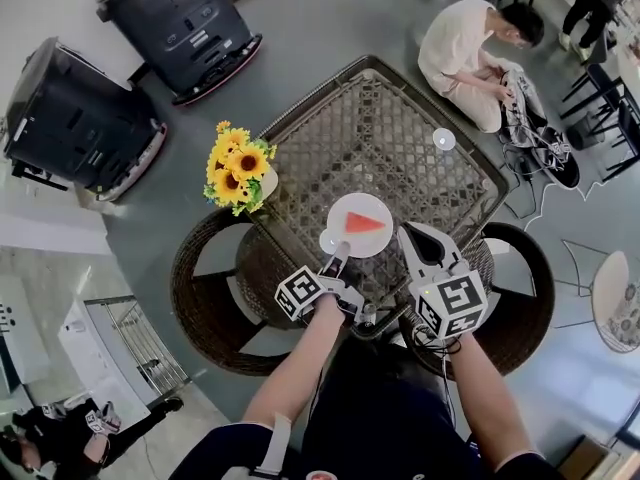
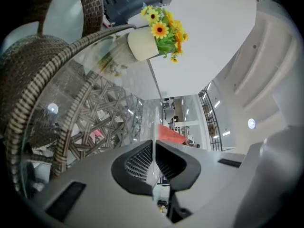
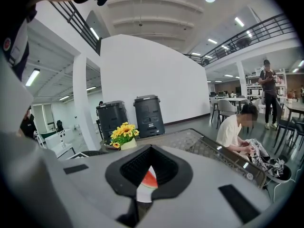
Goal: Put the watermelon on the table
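Note:
A red wedge of watermelon (image 1: 364,223) lies on a round white plate (image 1: 345,206) over the near edge of the glass-topped wicker table (image 1: 380,118). My left gripper (image 1: 335,258) is shut on the plate's near-left rim. In the left gripper view the plate (image 2: 153,127) shows edge-on between the dark pads, with the watermelon (image 2: 170,135) beyond. My right gripper (image 1: 408,233) is at the plate's right rim and looks shut on it. In the right gripper view the plate (image 3: 141,191) and the watermelon (image 3: 150,179) fill the gap between the jaws. Whether the plate rests on the glass is unclear.
Sunflowers in a white vase (image 1: 238,173) stand at the table's left corner. A small round white object (image 1: 444,139) lies on the far right of the glass. Wicker chairs (image 1: 205,288) (image 1: 520,288) flank me. A person (image 1: 465,48) sits on the floor beyond the table. Two dark bins (image 1: 180,23) (image 1: 75,118) stand far left.

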The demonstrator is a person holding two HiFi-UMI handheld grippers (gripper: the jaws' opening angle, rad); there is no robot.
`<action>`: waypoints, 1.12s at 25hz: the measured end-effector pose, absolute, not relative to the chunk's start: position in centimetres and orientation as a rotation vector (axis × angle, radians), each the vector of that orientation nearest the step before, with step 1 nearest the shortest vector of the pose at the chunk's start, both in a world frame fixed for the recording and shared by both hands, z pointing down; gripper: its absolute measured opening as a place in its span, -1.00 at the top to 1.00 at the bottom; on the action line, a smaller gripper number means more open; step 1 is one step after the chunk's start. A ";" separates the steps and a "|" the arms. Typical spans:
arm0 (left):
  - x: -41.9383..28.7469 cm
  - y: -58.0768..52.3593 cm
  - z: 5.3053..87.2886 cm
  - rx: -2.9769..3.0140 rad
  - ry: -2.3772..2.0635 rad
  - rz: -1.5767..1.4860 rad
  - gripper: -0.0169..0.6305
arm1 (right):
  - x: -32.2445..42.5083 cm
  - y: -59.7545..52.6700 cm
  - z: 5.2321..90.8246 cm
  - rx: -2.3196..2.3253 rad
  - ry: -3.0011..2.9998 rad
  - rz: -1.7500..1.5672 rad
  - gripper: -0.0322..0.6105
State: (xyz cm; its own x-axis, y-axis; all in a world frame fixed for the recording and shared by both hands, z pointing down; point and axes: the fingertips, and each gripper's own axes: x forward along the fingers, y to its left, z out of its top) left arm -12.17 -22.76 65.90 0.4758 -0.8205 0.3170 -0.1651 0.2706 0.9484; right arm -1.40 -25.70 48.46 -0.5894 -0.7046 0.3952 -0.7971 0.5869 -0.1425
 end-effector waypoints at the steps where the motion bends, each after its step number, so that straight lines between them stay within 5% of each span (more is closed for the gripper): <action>1: -12.2 -22.9 66.2 1.238 -1.015 -0.561 0.90 | -1.4 -25.8 48.7 1.226 -2.518 0.447 0.89; 28: -10.8 -24.1 69.6 1.180 -1.047 -0.472 0.91 | 0.4 -26.7 52.1 1.227 -2.461 0.542 0.89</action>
State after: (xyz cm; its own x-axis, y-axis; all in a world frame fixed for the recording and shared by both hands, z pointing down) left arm -10.81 -24.07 69.58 0.4767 -0.7760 0.4130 -0.2040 0.3593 0.9106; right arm 0.41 -26.67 52.06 -0.5706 -0.6829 0.4561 -0.8113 0.5548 -0.1844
